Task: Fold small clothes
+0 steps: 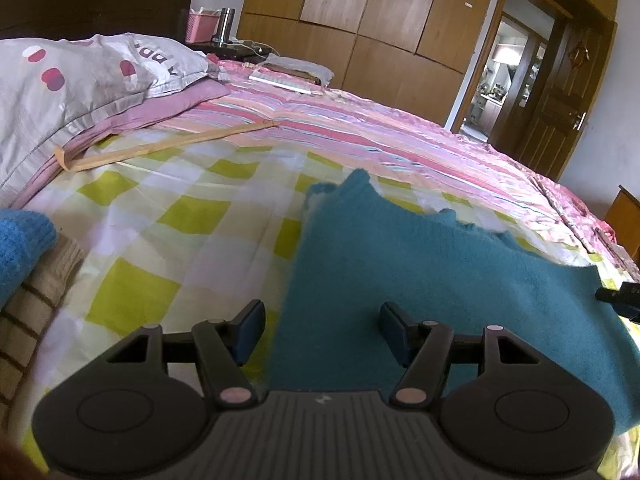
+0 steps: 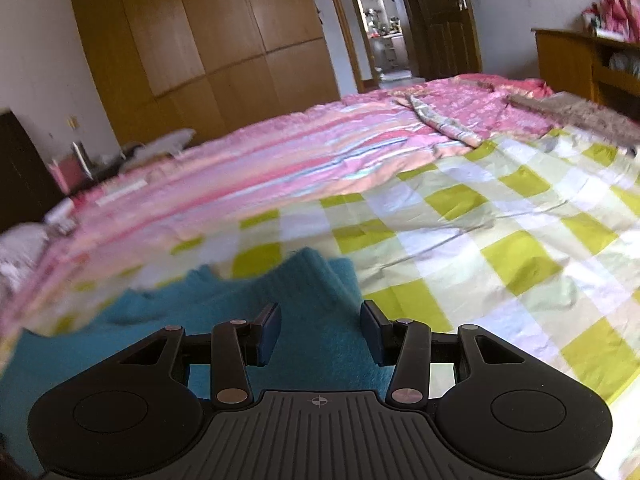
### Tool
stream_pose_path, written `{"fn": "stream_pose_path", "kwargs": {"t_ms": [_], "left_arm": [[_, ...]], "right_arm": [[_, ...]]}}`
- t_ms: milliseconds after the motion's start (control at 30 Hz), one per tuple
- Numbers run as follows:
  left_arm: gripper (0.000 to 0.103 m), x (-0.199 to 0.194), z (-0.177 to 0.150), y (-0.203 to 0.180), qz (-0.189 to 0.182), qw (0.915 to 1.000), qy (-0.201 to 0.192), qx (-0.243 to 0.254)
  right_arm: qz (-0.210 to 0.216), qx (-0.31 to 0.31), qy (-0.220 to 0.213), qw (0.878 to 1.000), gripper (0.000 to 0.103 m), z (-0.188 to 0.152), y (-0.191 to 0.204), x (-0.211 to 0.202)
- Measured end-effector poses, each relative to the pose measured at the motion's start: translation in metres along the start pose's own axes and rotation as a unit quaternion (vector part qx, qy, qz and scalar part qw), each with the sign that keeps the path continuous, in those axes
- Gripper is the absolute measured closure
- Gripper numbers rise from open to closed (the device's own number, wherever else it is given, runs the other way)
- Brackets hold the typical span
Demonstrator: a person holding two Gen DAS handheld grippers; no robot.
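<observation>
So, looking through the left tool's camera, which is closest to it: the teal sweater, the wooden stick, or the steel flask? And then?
1. Teal sweater: right under the open left tool, slightly right.
2. Wooden stick: farther up the bed, left, beside the pillow.
3. Steel flask: farthest, on the nightstand beyond the bed.

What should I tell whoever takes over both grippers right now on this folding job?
Left gripper: open, empty, over the left edge of the teal garment.
Right gripper: open, empty, over the garment's right edge.
The garment lies spread flat on the checked sheet; no fold visible yet.
Other clothes sit piled at the far left.
Left to do: grip the edges, fold the garment, probably add it to the pile.
</observation>
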State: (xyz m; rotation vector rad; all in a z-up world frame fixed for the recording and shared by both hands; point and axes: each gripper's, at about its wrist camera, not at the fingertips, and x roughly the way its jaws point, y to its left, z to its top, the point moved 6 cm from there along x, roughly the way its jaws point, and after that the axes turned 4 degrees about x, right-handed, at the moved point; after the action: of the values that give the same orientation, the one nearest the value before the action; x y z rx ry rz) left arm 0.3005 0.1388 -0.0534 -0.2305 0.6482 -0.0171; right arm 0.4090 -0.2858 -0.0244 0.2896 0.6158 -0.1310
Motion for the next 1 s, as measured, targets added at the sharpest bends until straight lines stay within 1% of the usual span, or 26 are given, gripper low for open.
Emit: {"fn": "stream_pose_path", "kwargs": {"t_ms": [33,100,133,233,333,433,500,533,600,667,800,900,1000], "left_arm": [[0.035,0.001,-0.001,0.001,-0.002,1.0000,0.000,-0.003],[0.033,0.002,-0.003,0.003,-0.004,1.0000,0.001,-0.006],[0.030,0.003,-0.004,0.005,-0.002,0.9999,0.001,-0.010],[0.028,0.006,-0.007,0.010,-0.005,0.9997,0.008,-0.022],[0.027,0.010,-0.010,0.012,-0.004,0.9996,0.012,-0.024],[0.027,0.007,-0.009,0.009,0.004,0.9999,0.008,-0.015],[0.027,0.002,-0.008,0.007,0.008,0.9999,0.004,-0.009],[0.028,0.000,-0.008,0.006,0.010,0.9999,0.001,-0.006],[0.028,-0.005,-0.007,0.004,0.013,0.9999,-0.002,-0.003],[0.028,-0.008,-0.006,0.004,0.010,0.9999,-0.001,-0.010],[0.028,-0.017,-0.010,0.001,0.011,0.9998,0.002,-0.017],[0.028,-0.029,-0.017,0.002,0.020,0.9996,0.003,-0.018],[0.028,-0.037,-0.024,0.011,0.029,0.9987,0.011,-0.040]], "right_arm": [[-0.010,-0.002,0.002,1.000,0.070,-0.001,-0.002,0.003],[-0.018,0.006,0.009,1.000,0.073,-0.006,-0.008,0.011],[-0.022,0.009,0.011,1.000,0.073,-0.009,-0.011,0.013],[-0.020,0.016,0.006,1.000,0.073,-0.014,-0.016,0.020],[-0.020,0.023,0.004,1.000,0.069,-0.015,-0.020,0.024],[-0.012,0.042,0.011,0.999,0.065,-0.013,-0.025,0.023],[-0.005,0.060,0.006,0.998,0.065,-0.009,-0.028,0.013],[-0.007,0.064,-0.007,0.998,0.065,-0.007,-0.028,0.004],[-0.004,0.047,-0.034,0.998,0.065,-0.005,-0.025,-0.016],[0.010,0.025,-0.045,0.999,0.065,-0.005,-0.018,-0.035],[0.044,-0.001,-0.031,0.999,0.065,-0.014,-0.006,-0.055],[0.053,-0.001,-0.016,0.998,0.065,-0.025,-0.004,-0.056],[0.045,0.006,-0.001,0.999,0.065,-0.036,-0.007,-0.052]]}}
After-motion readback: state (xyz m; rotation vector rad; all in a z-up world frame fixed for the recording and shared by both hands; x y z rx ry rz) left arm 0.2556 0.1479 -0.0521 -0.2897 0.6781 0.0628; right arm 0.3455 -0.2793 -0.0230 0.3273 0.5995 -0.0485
